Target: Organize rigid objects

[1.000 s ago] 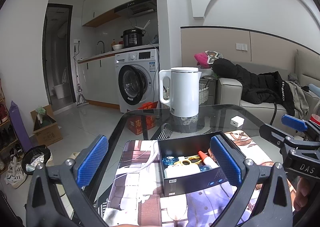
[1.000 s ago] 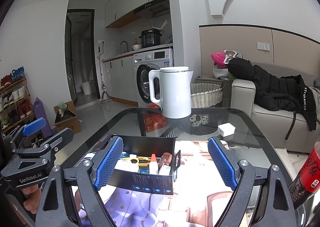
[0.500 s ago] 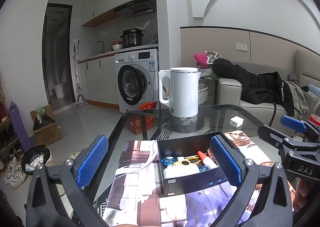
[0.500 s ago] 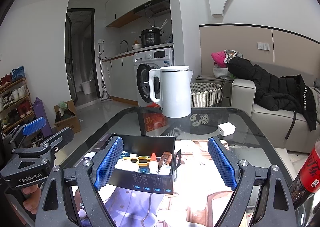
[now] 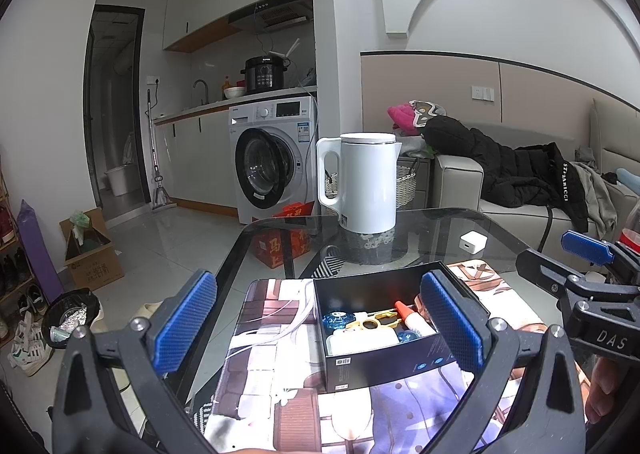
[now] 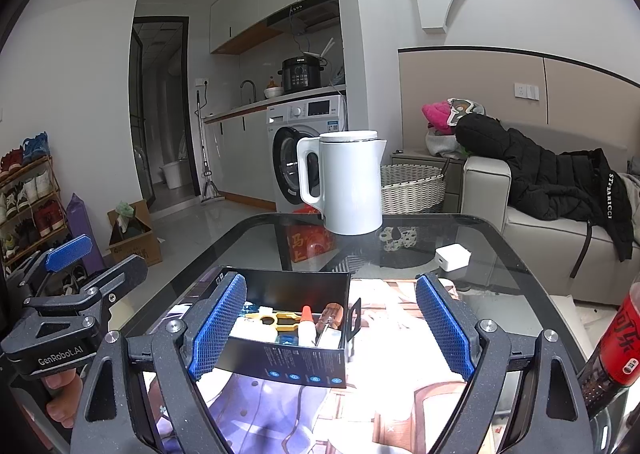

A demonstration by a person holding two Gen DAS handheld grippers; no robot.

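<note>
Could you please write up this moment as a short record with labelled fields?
surface: glass table with a printed mat
container: open black box on the mat
box contents: red-capped glue bottle, yellow tool, wooden-handled screwdriver, blue round item
left claw: open, empty, pads either side of the box
right claw: open, empty
elsewhere on table: white kettle, white charger, red cola bottle
</note>
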